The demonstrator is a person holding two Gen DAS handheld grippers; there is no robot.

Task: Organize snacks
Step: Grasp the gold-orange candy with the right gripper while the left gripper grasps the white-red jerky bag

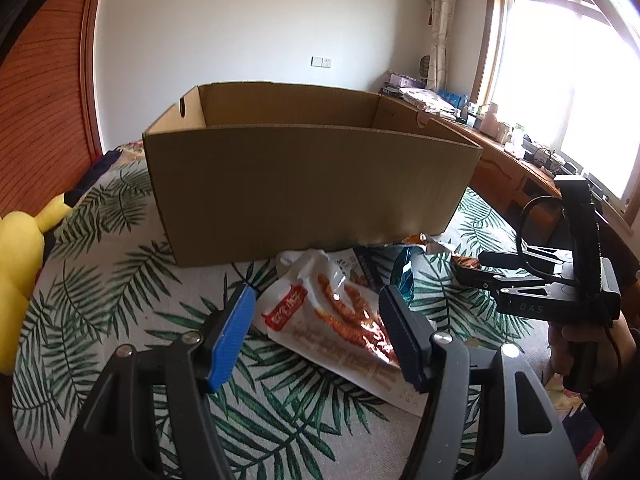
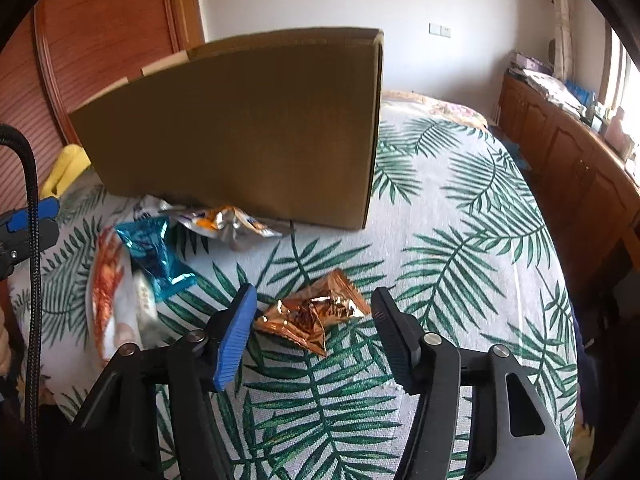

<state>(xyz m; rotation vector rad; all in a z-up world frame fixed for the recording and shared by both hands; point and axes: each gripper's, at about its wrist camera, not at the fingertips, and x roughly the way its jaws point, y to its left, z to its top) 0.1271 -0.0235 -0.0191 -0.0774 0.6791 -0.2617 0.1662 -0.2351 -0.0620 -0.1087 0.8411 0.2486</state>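
Note:
An open cardboard box (image 1: 304, 184) stands on the bed, also in the right wrist view (image 2: 240, 132). My left gripper (image 1: 316, 332) is open, its jaws either side of a white snack bag with red strips (image 1: 340, 320); that bag lies at the left in the right wrist view (image 2: 116, 300). My right gripper (image 2: 314, 328) is open around a crumpled copper foil packet (image 2: 316, 312), not touching it. A blue foil packet (image 2: 154, 252) and a silver-orange wrapper (image 2: 224, 220) lie by the box. The right gripper also shows in the left wrist view (image 1: 468, 272).
The bed has a palm-leaf cover (image 2: 460, 240). A yellow plush toy (image 1: 20, 264) lies at the left. A wooden headboard (image 1: 44, 80) is behind it. A wooden cabinet (image 2: 580, 168) with clutter runs along the right under the window.

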